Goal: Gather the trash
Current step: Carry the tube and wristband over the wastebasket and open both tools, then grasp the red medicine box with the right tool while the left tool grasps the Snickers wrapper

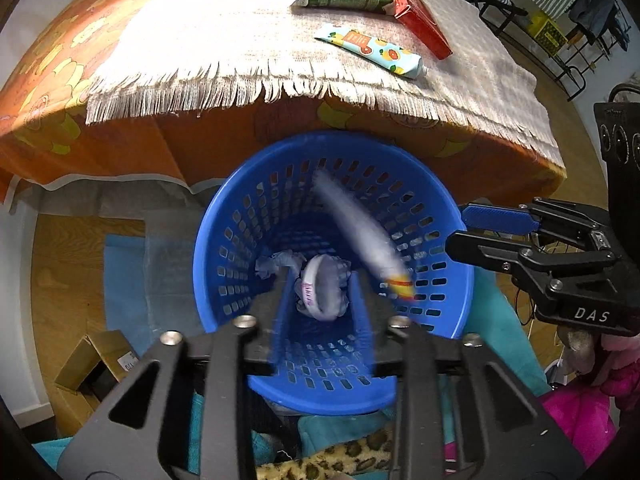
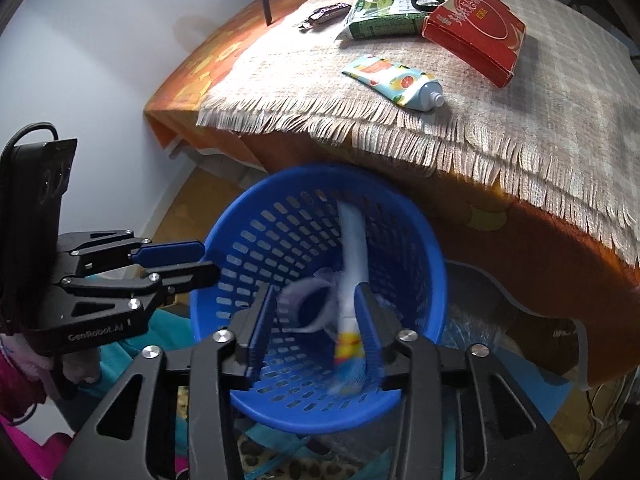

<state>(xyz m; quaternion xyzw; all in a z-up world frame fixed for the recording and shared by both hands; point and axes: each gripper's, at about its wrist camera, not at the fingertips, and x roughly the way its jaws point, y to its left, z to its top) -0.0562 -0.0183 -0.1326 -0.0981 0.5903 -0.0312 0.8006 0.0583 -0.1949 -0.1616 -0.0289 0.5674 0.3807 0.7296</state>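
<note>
I have both grippers over the blue basket point(image 1: 456, 280), which sits on the floor against the front of the table. My left gripper point(image 1: 320, 292) points down into the basket mouth, its 2 fingers spread with nothing between them. My right gripper point(image 2: 316, 312) points down into the same basket from the other side, and in the left wrist view its fingers point(image 1: 496, 220) reach level over the basket's right rim; those fingers are also spread apart and hold nothing. A long white tube point(image 2: 352, 248) with a yellow and red end shows as a motion-blurred streak inside the basket, slanting from the far wall down toward the near wall; I cannot tell if it touches anything. Crumpled paper point(image 1: 320, 292) lies at the basket bottom. On the fringed cloth point(image 2: 500, 128) over the table, other trash lies: a fruit-print tube point(image 2: 396, 80) near the front edge, a red box point(image 2: 476, 28) behind it, a green carton point(image 2: 380, 16) to its left with a black ring point(image 2: 428, 0) on it, and a dark wrapper point(image 2: 324, 14) farthest left.
</note>
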